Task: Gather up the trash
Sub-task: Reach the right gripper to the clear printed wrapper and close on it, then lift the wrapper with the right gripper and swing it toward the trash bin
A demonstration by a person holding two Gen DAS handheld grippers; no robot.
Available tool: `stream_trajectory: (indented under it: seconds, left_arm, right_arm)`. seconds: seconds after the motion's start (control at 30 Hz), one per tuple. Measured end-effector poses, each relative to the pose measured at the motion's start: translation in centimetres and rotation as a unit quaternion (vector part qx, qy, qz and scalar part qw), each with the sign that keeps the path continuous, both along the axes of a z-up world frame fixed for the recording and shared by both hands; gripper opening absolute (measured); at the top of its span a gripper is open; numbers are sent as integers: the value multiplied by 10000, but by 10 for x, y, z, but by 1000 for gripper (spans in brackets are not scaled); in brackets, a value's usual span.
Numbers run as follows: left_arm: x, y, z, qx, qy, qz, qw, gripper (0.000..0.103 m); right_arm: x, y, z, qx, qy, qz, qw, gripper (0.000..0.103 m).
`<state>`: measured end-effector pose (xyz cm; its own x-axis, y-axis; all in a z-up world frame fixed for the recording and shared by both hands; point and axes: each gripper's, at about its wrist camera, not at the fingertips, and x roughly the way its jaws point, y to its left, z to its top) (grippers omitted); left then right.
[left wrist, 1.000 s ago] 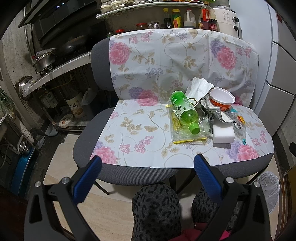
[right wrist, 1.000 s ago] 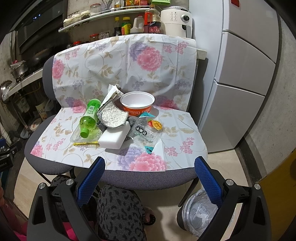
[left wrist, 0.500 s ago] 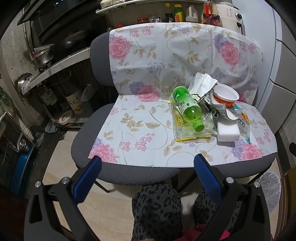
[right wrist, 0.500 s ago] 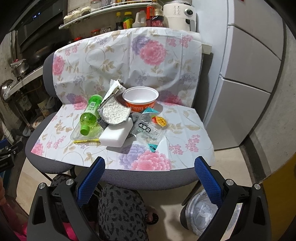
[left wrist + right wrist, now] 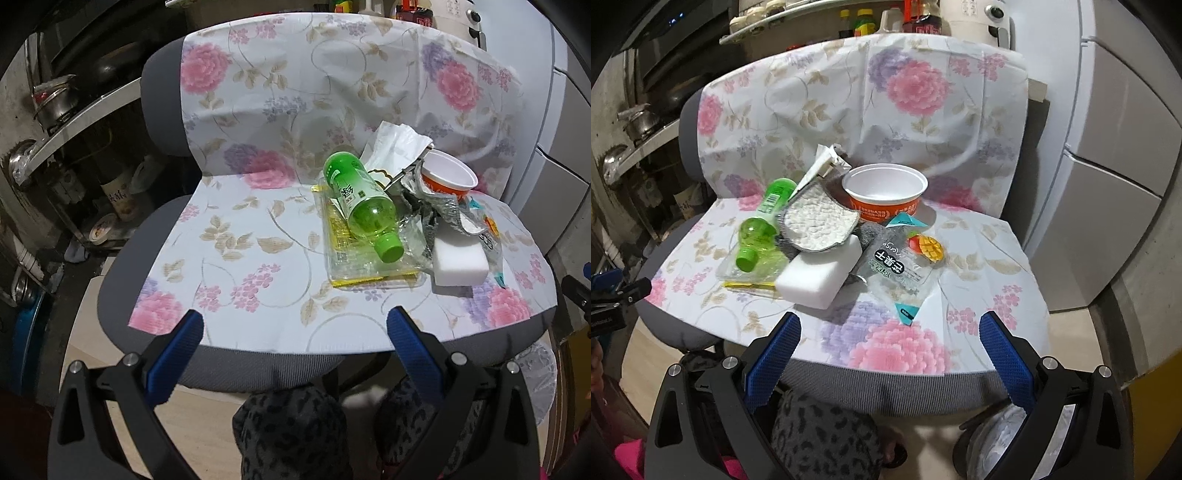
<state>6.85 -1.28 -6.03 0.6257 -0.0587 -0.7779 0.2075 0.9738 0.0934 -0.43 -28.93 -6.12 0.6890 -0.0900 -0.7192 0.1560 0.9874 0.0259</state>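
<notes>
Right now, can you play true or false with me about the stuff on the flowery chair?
1. The green bottle lies on its side. True.
2. The orange bowl is full of noodles. False: it looks empty inside.
3. The left gripper holds the white sponge block. False: it is open, holding nothing.
4. The mango snack packet lies in front of the bowl. True.
5. The right gripper is open. True.

Seat's left half [image 5: 236,243] lies bare; trash pile [image 5: 399,221] crowds the right.
</notes>
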Motion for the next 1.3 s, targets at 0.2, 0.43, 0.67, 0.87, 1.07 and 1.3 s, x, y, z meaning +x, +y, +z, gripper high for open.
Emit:
stream_trajectory:
  seconds: [0.2, 0.43, 0.67, 0.87, 1.07, 1.3]
  left_arm:
    - [20, -11, -22, 185, 27, -149, 9997, 97]
    - [49, -16, -42, -341, 220, -119, 9991, 97]
    - [71, -21, -51, -482, 364, -25, 9982, 97]
    - [74, -29, -50, -440, 287, -97, 9986, 97]
    - [77, -34, -46, -324, 326, -53, 9989, 97]
    - [72, -49, -28, -372, 258, -192, 9988, 95]
  right_arm:
    - [34, -8, -40, -163, 255, 89, 9995, 97]
    - [72, -9, -88, -557, 478, 301, 9968, 97]
    - [103, -4, -109, -1071, 570, 449, 9916, 94]
    - [117, 9, -115, -1882, 545, 502, 9793, 88]
    - [118, 10, -115, -2097, 528, 429, 9754, 46]
    - [96, -20, -80, -1486, -9, 111, 9888, 2]
